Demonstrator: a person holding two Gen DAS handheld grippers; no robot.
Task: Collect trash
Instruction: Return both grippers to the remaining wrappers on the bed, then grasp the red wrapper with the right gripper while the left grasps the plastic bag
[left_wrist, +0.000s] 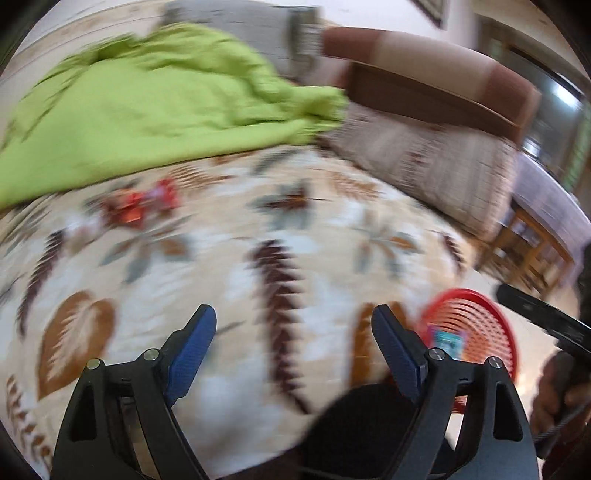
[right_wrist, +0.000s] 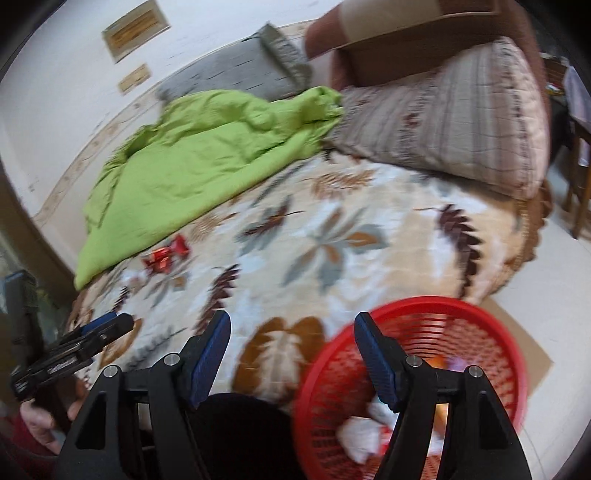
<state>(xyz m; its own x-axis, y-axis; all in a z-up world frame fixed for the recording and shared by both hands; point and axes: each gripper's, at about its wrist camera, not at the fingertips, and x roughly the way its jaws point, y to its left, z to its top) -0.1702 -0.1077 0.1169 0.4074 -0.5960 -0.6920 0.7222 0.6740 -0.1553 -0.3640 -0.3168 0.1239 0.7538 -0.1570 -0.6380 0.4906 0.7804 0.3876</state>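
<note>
— Leaf-patterned bed (right_wrist: 332, 236) carries what?
— Green blanket (right_wrist: 192, 155) toward the head edge; red wrappers (right_wrist: 164, 256) just beside its near edge.
— And the red basket (right_wrist: 491, 347)?
— On the floor at the bed's near corner, holding crumpled paper (right_wrist: 360, 435).
— Tools?
— Left tool (left_wrist: 293, 325) and right tool (right_wrist: 291, 332) both hang with fingers apart, empty.

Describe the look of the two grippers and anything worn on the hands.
Both the left gripper and the right gripper have black angular frames with round silver pins at the joints and ribbed blue pads on the fingers. The left one bears small blurred white lettering. A dark red sleeve shows at the left hand.
</note>
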